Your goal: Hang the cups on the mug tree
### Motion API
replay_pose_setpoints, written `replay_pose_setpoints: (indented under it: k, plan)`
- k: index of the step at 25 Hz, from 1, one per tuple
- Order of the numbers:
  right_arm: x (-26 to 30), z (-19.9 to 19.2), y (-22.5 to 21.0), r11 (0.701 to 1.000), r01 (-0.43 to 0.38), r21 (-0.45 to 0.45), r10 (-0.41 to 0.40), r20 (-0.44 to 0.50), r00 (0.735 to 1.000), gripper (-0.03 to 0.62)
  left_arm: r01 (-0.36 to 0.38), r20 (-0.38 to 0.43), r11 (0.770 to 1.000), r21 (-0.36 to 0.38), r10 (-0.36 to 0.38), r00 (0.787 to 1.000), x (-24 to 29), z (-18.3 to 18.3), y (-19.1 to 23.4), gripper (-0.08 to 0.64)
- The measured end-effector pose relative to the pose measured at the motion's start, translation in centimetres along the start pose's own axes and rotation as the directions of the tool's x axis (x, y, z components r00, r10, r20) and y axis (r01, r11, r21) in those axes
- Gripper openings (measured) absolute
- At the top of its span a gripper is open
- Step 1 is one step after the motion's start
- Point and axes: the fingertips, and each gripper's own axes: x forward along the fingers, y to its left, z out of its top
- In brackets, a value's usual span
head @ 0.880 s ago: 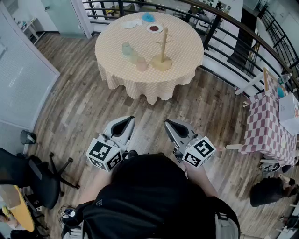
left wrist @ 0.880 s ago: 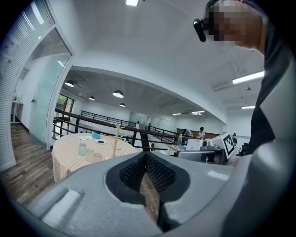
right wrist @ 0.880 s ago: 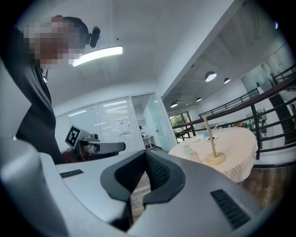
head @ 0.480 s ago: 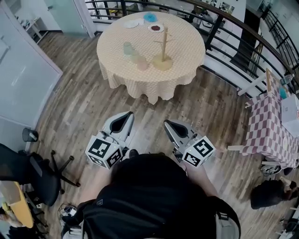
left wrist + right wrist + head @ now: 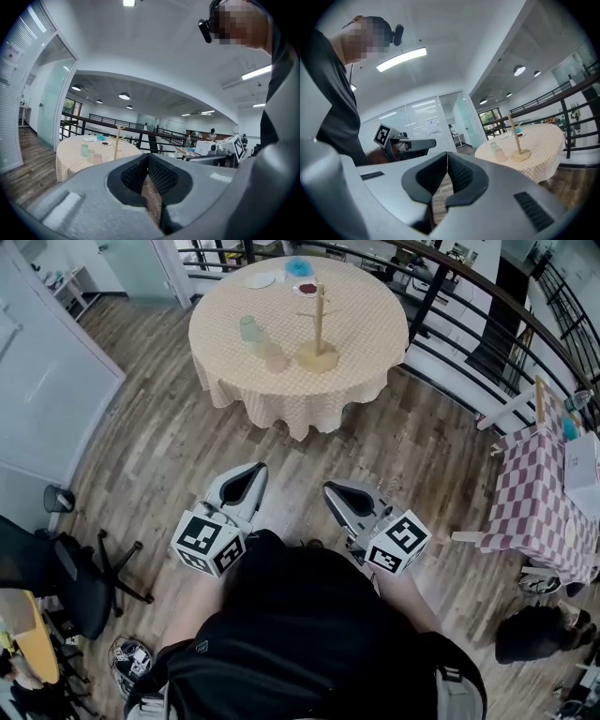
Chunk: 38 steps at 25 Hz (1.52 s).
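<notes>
A round table (image 5: 366, 352) with a checked cloth stands ahead of me across the wood floor. On it a wooden mug tree (image 5: 318, 334) rises bare, with three pale cups (image 5: 262, 343) in a row to its left. The tree (image 5: 517, 138) and cups (image 5: 497, 152) also show in the right gripper view, and the cups (image 5: 90, 153) beside the tree (image 5: 116, 143) in the left gripper view. My left gripper (image 5: 246, 472) and right gripper (image 5: 330, 491) hover close to my body, far short of the table. Both are shut with nothing between the jaws.
Small plates and a blue dish (image 5: 300, 268) sit at the table's far side. A black railing (image 5: 450, 296) curves behind the table. A second table with a red checked cloth (image 5: 544, 493) stands at right, an office chair (image 5: 66, 577) at left, a glass wall (image 5: 47, 381) beyond it.
The round table sits slightly higher and further left in the head view than before. Both grippers keep the same pose in front of me, still shut.
</notes>
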Motion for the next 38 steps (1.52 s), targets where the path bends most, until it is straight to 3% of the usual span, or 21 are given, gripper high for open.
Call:
replay_pose_setpoints:
  k: [6, 14, 28, 38]
  plan:
    - [-1.0, -0.5, -1.6, 0.999, -0.014, 0.048, 0.015, -0.015, 1.000, 0.015, -0.032, -0.034, 0.999, -0.022, 0.031, 0.999, 1.0, -0.9, 0.2, 0.006]
    - [1.8, -0.6, -5.4, 0.997, -0.027, 0.075, 0.030, -0.038, 0.999, 0.017, -0.007, -0.050, 0.999, -0.038, 0.005, 0.999, 5.7, -0.9, 2.6, 0.008]
    - [12.2, 4.1, -17.0, 0.996, 0.012, 0.089, -0.008, -0.047, 0.999, 0.017, 0.028, -0.051, 0.999, -0.031, -0.030, 0.998, 16.3, 2.9, 13.9, 0.007]
    - [20.0, 4.5, -21.2, 0.990, -0.022, 0.136, 0.036, -0.107, 0.994, 0.017, 0.041, -0.058, 0.997, -0.062, -0.045, 0.997, 21.2, 3.0, 21.7, 0.008]
